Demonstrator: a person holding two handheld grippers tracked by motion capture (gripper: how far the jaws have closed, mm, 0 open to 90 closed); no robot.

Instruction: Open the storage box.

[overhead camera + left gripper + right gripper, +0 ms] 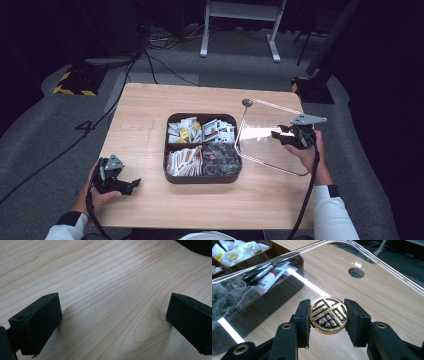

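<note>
Gold-and-black round knob [328, 315] of clear lid [372, 282] clamped between right gripper [328, 317] pads, lid apparently tilted just right of brown compartment box [202, 148] on wooden table [145, 125]; left gripper [112, 322] jaws wide apart over bare wood.

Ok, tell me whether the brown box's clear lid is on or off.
Off. The clear lid is held tilted right of the brown box, the right claw clamping its round gold knob; the compartments lie uncovered.
</note>
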